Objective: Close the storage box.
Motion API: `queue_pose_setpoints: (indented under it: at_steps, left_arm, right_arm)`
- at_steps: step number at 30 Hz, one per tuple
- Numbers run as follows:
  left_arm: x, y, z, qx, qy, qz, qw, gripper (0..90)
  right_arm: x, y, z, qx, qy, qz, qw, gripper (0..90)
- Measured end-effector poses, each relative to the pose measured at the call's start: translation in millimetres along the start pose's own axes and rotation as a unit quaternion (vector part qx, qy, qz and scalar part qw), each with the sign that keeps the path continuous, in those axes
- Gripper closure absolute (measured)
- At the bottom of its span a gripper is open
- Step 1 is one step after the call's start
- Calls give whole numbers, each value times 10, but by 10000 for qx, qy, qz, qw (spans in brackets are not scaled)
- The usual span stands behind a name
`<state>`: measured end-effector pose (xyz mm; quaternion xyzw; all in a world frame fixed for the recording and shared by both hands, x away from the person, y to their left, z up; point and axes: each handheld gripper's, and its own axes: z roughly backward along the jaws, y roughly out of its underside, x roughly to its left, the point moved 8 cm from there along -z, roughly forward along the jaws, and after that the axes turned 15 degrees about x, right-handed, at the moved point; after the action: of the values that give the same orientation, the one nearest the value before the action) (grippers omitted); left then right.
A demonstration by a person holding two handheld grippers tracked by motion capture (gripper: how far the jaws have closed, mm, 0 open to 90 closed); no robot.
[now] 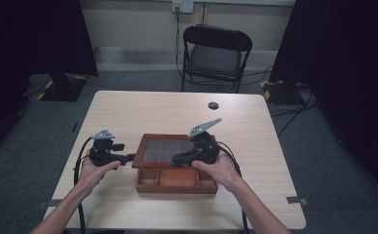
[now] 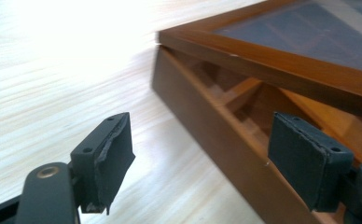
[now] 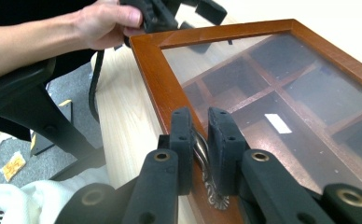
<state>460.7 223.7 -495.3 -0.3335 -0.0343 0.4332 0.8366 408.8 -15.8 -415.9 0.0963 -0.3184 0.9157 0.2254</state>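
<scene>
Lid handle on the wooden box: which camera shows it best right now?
The right gripper view: the metal handle sits close up, pinched between the right gripper jaws on the lid's front rail. In the high view that gripper covers it. The left gripper view shows the raised lid from the side.

Box: brown wooden compartment box (image 1: 176,185) sits on the pale wood desk (image 1: 143,109), near its front edge.
Lid: glass-paned wooden lid (image 1: 170,151) lies tilted over the box.
Chair: black folding chair (image 1: 216,56) stands behind the desk.
</scene>
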Motion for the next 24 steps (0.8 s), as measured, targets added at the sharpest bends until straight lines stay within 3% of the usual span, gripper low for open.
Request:
queue_pose_setpoints:
  at_steps: [4, 10, 16, 24]
  left_arm:
    - [68, 9, 37, -11, -100, 40, 9999, 221]
    - [49, 5, 49, -14, -32, 159, 9999, 224]
    - [27, -1, 46, 1, -52, 82, 10000, 224]
    - [83, 5, 73, -27, -94, 143, 9999, 224]
  right_arm:
    - [7, 17, -30, 57, -10, 31, 10000, 813]
    - [14, 59, -79, 125, 0, 50, 9999, 813]
    - [18, 81, -102, 177, 1, 62, 9998, 814]
    - [21, 129, -166, 306, -23, 119, 9995, 816]
